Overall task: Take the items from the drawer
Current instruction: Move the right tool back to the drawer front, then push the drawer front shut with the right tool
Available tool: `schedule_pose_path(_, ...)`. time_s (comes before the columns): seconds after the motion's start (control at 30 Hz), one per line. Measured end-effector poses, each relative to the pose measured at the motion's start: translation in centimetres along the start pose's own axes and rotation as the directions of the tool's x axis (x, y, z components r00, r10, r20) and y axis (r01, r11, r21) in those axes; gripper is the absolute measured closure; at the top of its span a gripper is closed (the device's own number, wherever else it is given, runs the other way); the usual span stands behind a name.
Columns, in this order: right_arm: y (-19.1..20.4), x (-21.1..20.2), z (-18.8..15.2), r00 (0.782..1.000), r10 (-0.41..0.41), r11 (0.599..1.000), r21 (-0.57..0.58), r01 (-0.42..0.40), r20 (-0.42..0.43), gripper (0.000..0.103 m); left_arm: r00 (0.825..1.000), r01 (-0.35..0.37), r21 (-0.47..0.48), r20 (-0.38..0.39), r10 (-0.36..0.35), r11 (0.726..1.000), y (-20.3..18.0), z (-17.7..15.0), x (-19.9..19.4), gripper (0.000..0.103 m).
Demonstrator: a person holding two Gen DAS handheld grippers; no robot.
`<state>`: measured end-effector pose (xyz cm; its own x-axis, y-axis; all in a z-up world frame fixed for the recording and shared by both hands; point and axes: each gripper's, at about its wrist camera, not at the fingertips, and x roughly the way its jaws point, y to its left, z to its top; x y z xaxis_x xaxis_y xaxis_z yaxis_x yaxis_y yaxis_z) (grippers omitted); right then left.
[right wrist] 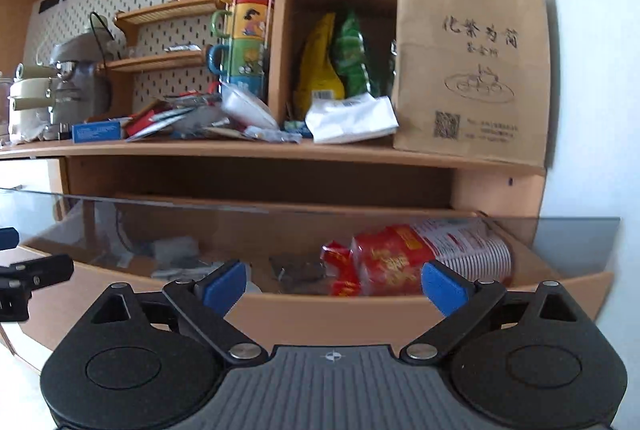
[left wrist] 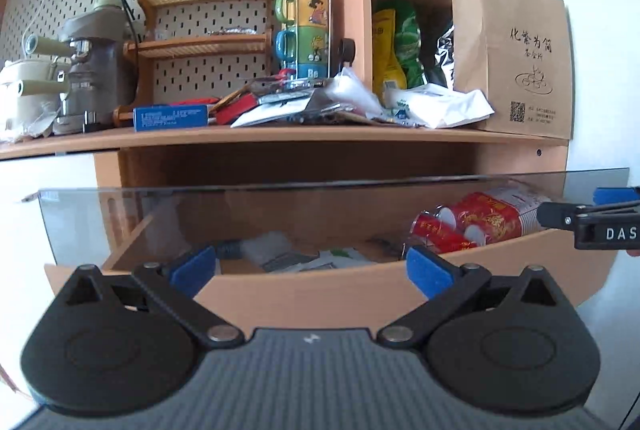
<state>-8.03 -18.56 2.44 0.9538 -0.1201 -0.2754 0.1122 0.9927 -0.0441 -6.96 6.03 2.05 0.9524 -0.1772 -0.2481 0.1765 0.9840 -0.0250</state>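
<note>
The wooden drawer (left wrist: 304, 294) (right wrist: 320, 314) stands pulled out below the shelf. Inside at the right lies a sleeve of red paper cups (left wrist: 484, 218) (right wrist: 404, 258) on its side. Flat packets and papers (left wrist: 296, 256) (right wrist: 176, 258) lie towards the left, and a dark packet (right wrist: 298, 270) sits mid-drawer. My left gripper (left wrist: 312, 266) hovers open in front of the drawer's front panel, nothing between its blue pads. My right gripper (right wrist: 334, 282) is open too, facing the cups from just outside the drawer. Its black tip (left wrist: 592, 218) shows at the right edge of the left wrist view.
A glass panel edge (left wrist: 320, 186) (right wrist: 280, 208) spans across above the drawer. The shelf above holds a brown paper bag (right wrist: 472, 62), a white pouch (right wrist: 352, 118), stacked coloured mugs (left wrist: 308, 18), a blue box (left wrist: 172, 116) and a coffee machine (left wrist: 92, 62).
</note>
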Motion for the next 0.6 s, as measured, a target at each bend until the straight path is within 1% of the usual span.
schedule_pose_path(0.07,-0.4,0.3,-0.3,1.000,-0.005,1.000,0.011,0.005,-0.002,0.006,1.000,-0.005,0.001,-0.020,0.005,1.000,0.0,-0.3,0.6,0.000)
schedule_pose_path(0.17,-0.8,0.7,-0.5,1.000,-0.017,0.999,0.028,0.016,0.011,0.006,0.999,-0.043,0.029,-0.013,0.043,0.999,0.1,-0.3,1.1,0.000)
schedule_pose_path(0.2,-0.8,1.1,-0.5,1.000,-0.019,0.999,0.027,0.019,0.009,0.006,0.999,-0.049,0.024,-0.016,0.050,0.998,0.2,-0.2,1.3,0.000)
schedule_pose_path(0.27,-0.9,2.0,-0.4,1.000,-0.009,0.999,0.035,0.009,-0.002,0.006,0.999,-0.036,0.004,-0.034,0.036,0.999,-0.2,-0.2,2.7,0.000)
schedule_pose_path(0.4,-1.1,3.1,-0.7,1.000,-0.010,0.999,0.051,0.011,-0.016,0.006,0.998,-0.054,0.016,-0.015,0.054,0.998,-0.9,-0.4,3.5,0.000)
schedule_pose_path(0.5,-0.9,3.6,-1.3,1.000,-0.014,0.999,0.050,0.014,0.004,0.005,0.997,-0.072,0.016,0.002,0.072,0.997,-1.4,-0.8,4.0,0.000)
schedule_pose_path(0.53,-1.0,3.8,-1.3,1.000,-0.009,0.998,0.060,0.009,0.006,0.004,0.997,-0.080,0.012,0.008,0.080,0.997,-1.8,-0.8,4.2,0.000)
schedule_pose_path(0.57,-1.0,4.0,-1.4,1.000,-0.005,0.998,0.069,0.005,0.009,0.000,0.996,-0.089,0.007,0.013,0.089,0.996,-2.2,-0.9,4.4,0.000)
schedule_pose_path(0.6,-0.9,4.2,-1.4,1.000,-0.012,0.998,0.061,0.011,0.016,0.000,0.995,-0.099,0.006,0.022,0.099,0.995,-2.4,-1.0,4.5,0.000)
